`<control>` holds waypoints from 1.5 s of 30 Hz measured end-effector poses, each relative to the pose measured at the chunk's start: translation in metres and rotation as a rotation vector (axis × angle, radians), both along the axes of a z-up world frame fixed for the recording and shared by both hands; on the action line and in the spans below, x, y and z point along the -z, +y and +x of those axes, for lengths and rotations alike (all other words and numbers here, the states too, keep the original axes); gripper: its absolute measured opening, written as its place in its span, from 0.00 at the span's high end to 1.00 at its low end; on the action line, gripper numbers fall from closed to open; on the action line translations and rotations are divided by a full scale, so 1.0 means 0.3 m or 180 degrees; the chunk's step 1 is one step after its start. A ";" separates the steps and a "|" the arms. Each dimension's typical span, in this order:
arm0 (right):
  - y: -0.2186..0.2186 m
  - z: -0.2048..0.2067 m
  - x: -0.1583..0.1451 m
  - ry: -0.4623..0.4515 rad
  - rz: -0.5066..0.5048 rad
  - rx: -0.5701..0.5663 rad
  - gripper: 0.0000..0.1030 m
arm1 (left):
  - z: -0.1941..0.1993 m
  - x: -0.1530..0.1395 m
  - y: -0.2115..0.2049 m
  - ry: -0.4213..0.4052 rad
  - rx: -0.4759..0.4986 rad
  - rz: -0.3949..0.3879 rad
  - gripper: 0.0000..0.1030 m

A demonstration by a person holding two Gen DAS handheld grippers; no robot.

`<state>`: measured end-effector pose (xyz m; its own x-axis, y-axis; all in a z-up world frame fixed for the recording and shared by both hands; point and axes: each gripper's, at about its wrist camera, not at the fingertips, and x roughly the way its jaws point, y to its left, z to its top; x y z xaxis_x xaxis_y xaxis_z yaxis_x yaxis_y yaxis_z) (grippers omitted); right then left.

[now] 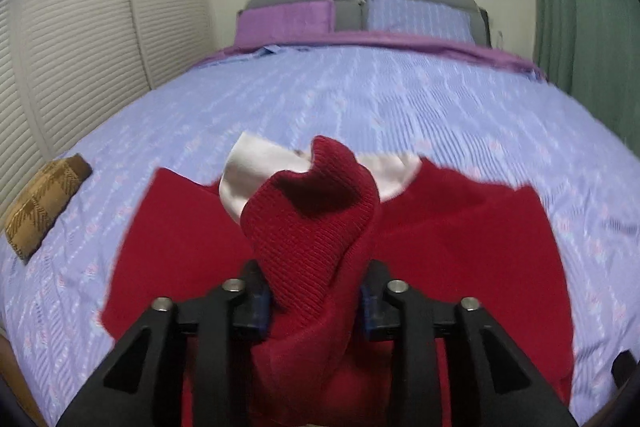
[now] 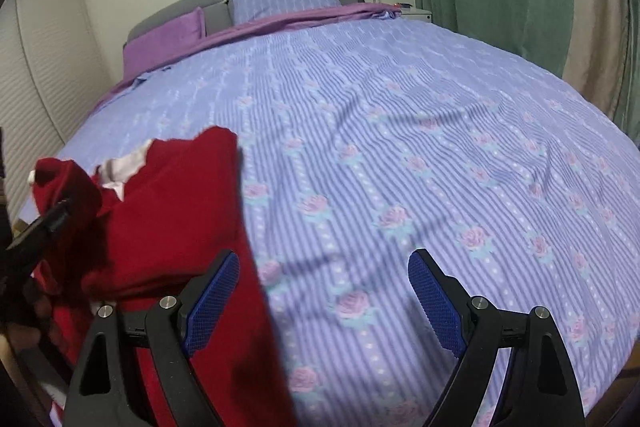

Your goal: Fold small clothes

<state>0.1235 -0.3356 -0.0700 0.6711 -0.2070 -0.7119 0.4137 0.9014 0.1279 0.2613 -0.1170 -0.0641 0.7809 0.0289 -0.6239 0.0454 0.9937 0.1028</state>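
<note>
A dark red knit garment [image 1: 460,227] with a white collar [image 1: 248,179] lies spread on the bed's blue flowered cover [image 1: 360,99]. My left gripper [image 1: 314,303] is shut on a bunched-up fold of it, which stands up between the blue pads. In the right wrist view the same garment [image 2: 172,211] lies at the left, with the left gripper's black finger [image 2: 52,219] against its raised fold. My right gripper [image 2: 324,303] is open over the cover. Its left finger [image 2: 212,299] stands at the garment's right edge, and nothing is between its pads.
A folded brown checked cloth [image 1: 44,207] lies near the bed's left edge. A purple pillow [image 1: 286,19] and a blue pillow [image 1: 420,15] lean on the grey headboard. Louvred doors [image 1: 80,27] stand left, green curtains [image 1: 580,7] right, and a white nightstand [image 2: 416,14] stands far right.
</note>
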 end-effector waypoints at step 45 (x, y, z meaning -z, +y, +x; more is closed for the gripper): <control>0.238 0.040 0.070 0.0078 -0.0139 -0.0530 0.15 | -0.201 0.006 0.586 -0.0036 -0.0445 0.0186 0.20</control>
